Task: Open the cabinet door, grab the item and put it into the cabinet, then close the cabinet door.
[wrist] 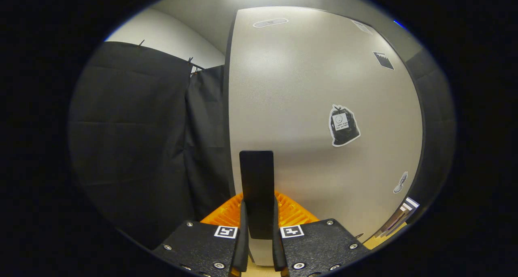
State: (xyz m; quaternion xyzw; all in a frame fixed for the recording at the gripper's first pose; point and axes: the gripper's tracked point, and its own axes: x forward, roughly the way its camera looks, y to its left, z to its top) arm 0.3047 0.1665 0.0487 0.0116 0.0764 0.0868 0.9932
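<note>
Gripper (257, 244) nearly closed, both fingers (244, 244) pressed on the sides of a flat black handle (256, 188) that stands upright between them and rises just beyond the tips. Handle fixed near the left edge of the pale cabinet door (307, 86), which spreads wide ahead and to the right. On the door, right of the handle, a sticker of a black bag (344, 125); a smaller dark sticker (383, 60) farther up, a small pale one (400, 182) lower right. Left of the door, black cloth wall (133, 139). Whether the door stands shut or ajar: cannot tell.
</note>
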